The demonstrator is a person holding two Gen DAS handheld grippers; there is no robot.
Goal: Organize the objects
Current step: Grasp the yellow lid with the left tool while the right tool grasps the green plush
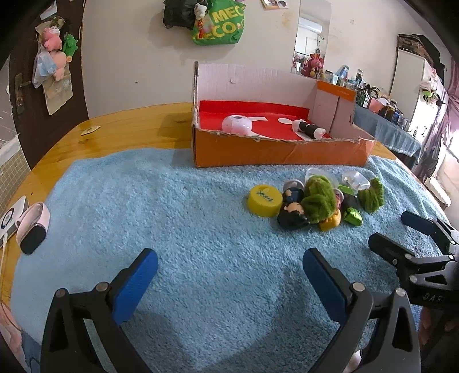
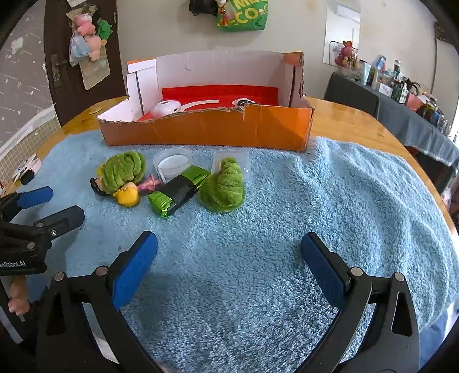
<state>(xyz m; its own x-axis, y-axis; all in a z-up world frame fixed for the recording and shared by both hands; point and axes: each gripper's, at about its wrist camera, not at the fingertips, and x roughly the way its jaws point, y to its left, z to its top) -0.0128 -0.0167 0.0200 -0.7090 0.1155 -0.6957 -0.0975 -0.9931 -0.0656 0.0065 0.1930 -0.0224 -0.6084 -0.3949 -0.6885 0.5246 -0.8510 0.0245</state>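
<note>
A wooden table (image 1: 120,123) carries a fluffy blue towel (image 1: 178,218) spread over most of its top. On the table's left edge, just off the towel, lies a pink device with a black end (image 1: 31,229), beside a white gadget (image 1: 13,215). A small round sticker (image 1: 87,131) sits on the bare wood further back. On the pale wall hangs a green shopping bag (image 1: 221,25) with a dark bundle beside it. A dark brown door (image 2: 83,51) bears a hanging cluster of pink and green plush toys (image 2: 89,25). To the right, a mirror (image 1: 311,43) and a cluttered side table draped in dark cloth (image 2: 413,120)
</note>
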